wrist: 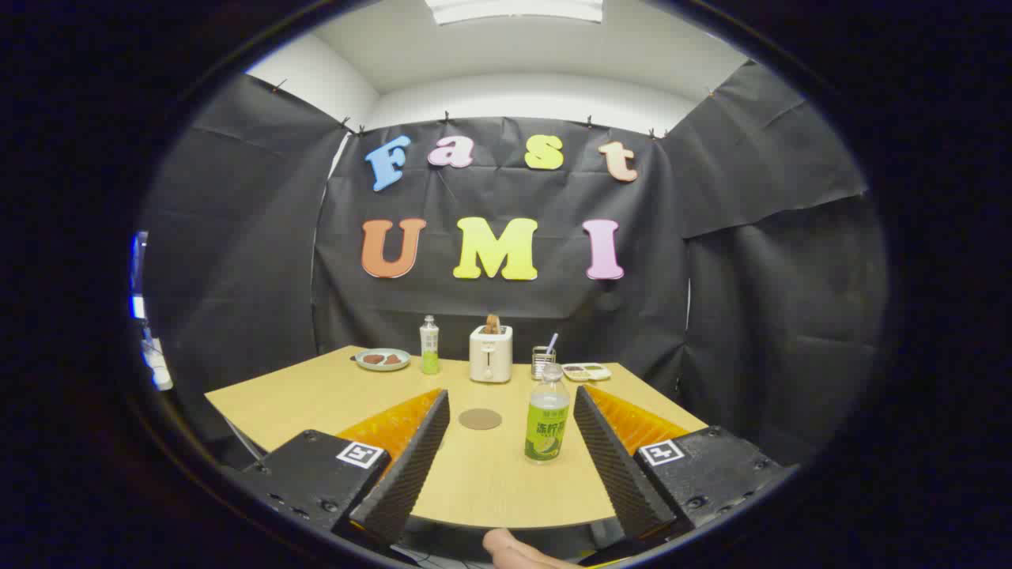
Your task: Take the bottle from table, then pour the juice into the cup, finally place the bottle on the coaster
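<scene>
1. While you held the tongs (511,431) back at the near edge of the table (316,399), their two ribbed fingers stood wide apart with nothing pressed between them, so the grasp had not begun.

2. You had the bottle (546,419) standing upright between the fingers, close to the right one and a little ahead of its tip; it touched neither. That offset, I judge, meant you needed to slide right before closing, or the right pad would meet it first and tip it.

3. Its green label faced you and the lower part looked filled with pale juice, while the clear upper part and cap rose above; a grip on the labelled body seemed the steadier choice.

4. You had the round brown coaster (480,419) lying flat between the fingers, left of the bottle and apart from it. It sat bare, kept free as the final resting place.

5. Beyond the fingertips, along the far edge, stood a second bottle (429,345), a white toaster (490,355) with something in its slot, a small plate (383,359) left of them, a holder with a straw (543,359), which may be the cup, though I could not tell, and a shallow tray (586,371) to the right.

6. Your finger (522,551) showed below the tongs.
</scene>
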`<state>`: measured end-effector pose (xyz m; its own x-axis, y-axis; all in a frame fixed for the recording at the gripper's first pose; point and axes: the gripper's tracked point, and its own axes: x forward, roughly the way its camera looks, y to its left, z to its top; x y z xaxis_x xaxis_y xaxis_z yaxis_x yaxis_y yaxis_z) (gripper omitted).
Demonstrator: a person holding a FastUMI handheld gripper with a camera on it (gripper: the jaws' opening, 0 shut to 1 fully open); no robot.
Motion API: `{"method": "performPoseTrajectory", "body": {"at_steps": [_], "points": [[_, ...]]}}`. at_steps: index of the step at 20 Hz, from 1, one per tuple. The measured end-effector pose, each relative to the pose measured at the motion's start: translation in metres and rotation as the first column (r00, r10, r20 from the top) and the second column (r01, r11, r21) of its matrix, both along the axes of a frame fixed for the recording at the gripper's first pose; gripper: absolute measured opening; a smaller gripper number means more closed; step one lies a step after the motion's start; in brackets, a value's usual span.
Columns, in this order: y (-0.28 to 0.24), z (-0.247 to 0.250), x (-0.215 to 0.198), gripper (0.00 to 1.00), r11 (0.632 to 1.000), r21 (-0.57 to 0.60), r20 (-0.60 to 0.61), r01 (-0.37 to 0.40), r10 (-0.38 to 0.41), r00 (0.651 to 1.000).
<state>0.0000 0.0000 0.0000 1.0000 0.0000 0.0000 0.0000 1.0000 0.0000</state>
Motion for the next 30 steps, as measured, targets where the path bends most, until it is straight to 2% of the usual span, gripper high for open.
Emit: {"method": "performPoseTrajectory", "body": {"at_steps": [21, 30], "points": [[-0.010, -0.007, -0.002, 1.00, 1.000, 0.000, 0.025, 0.023, -0.023, 0.999], [-0.015, -0.033, 0.029, 1.00, 1.000, 0.020, -0.015, 0.021, -0.021, 1.000]]}}
